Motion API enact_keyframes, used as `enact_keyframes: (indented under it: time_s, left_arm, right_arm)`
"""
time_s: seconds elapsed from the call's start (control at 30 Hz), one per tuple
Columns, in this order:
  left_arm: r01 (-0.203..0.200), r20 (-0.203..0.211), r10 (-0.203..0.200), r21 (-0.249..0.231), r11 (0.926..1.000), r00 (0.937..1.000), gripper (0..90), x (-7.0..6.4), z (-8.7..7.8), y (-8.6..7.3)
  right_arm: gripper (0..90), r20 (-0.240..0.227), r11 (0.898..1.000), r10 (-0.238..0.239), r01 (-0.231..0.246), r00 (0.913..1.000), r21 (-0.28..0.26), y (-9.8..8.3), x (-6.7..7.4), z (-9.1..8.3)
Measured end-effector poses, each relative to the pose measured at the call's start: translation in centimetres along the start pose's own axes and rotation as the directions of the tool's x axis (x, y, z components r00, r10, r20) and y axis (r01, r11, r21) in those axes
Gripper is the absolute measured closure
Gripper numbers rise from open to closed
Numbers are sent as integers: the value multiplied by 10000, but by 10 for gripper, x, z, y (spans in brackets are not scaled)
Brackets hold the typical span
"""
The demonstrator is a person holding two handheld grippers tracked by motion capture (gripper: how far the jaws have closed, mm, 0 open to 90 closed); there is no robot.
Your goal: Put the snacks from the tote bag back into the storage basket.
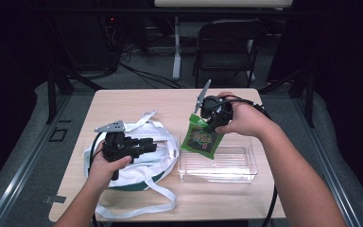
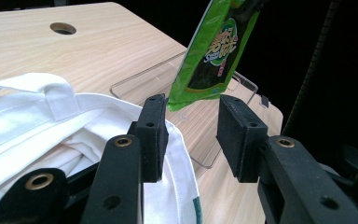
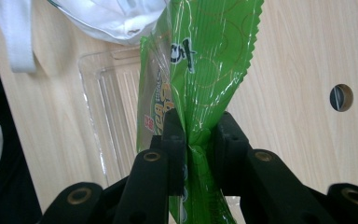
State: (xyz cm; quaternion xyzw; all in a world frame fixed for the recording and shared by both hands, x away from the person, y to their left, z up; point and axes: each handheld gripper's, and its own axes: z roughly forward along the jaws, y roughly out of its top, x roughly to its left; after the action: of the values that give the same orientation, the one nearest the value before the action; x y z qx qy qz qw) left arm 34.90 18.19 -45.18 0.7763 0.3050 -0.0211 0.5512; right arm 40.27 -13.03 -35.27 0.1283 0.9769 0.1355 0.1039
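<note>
On the table (image 1: 123, 101), green packet (image 1: 201, 139) hangs over clear tray (image 1: 227, 172).

Green packet up over the clear tray, white bag waiting on the left.

The right gripper (image 1: 211, 120) pinches the top of the green snack packet (image 1: 201, 140), which hangs tilted, its lower end at the near-left rim of the clear plastic tray (image 1: 236, 170). The left gripper (image 1: 149, 144) hovers over the white cloth bag (image 1: 163, 156), whose straps trail across the wooden table (image 1: 137, 101). A black chair (image 1: 227, 47) stands beyond.
</note>
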Motion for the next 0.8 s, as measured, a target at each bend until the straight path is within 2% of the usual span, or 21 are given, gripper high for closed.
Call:
enact_keyframes:
  time_s: [0.23, 0.47, 0.8]
  left_arm:
    - [71, -71, -71, -40, 10000, 9999, 627, 2, -2, -1]
    - [103, -141, -103, -25, 9999, 9998, 628, 5, -2, -2]
    - [174, -271, -175, -48, 9998, 9995, 629, 6, -6, -4]
  right_arm:
    - [769, 243, 9993, -52, 44, 9997, 361, 1, -7, 9]
    - [770, 270, 9984, -100, 85, 9996, 559, 3, -14, 21]
    - [769, 696, 9914, -777, 697, 9945, 1112, 9, -16, 44]
